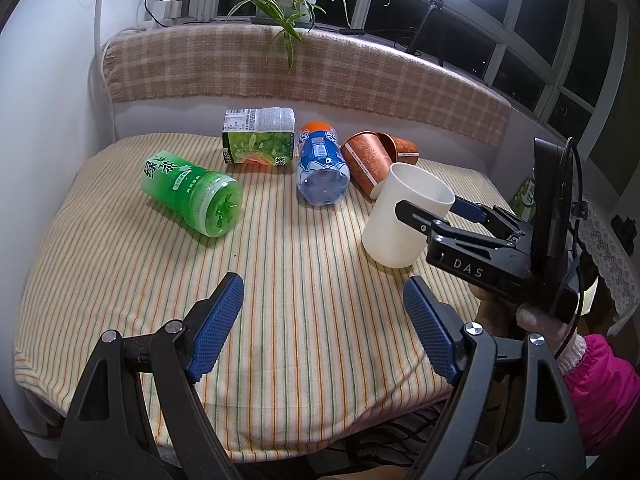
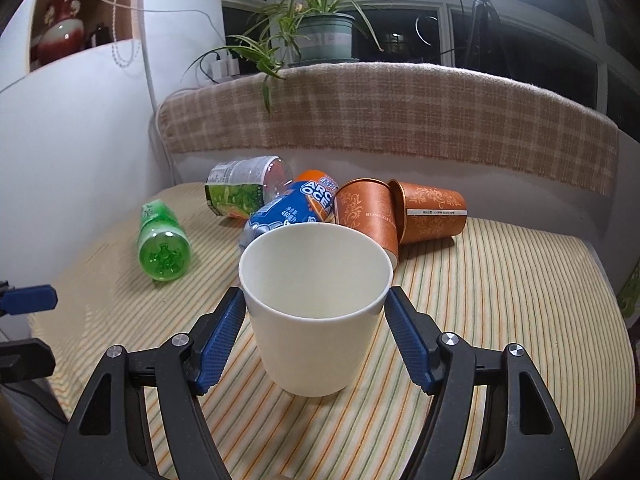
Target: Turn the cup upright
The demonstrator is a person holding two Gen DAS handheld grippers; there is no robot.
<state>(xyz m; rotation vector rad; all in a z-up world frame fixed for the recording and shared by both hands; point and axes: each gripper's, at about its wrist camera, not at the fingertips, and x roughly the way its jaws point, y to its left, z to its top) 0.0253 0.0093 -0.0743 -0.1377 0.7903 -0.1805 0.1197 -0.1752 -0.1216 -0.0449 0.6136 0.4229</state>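
A plain white cup [image 2: 316, 308] stands upright, mouth up, on the striped tablecloth [image 2: 500, 320]. My right gripper [image 2: 315, 316] has its blue pads on either side of the cup just below the rim; a thin gap may show at each pad, so I cannot tell whether it grips. In the left wrist view the cup [image 1: 404, 216] stands at the right with the right gripper [image 1: 436, 212] around it. My left gripper [image 1: 323, 312] is open and empty over the cloth, nearer than the cup and to its left.
Two orange patterned cups [image 2: 400, 212] lie on their sides behind the white cup. A blue bottle [image 1: 322, 168], a green bottle [image 1: 192, 196] and a clear green-labelled bottle [image 1: 260, 140] lie on the cloth. A checked cushion [image 1: 320, 72] backs the table.
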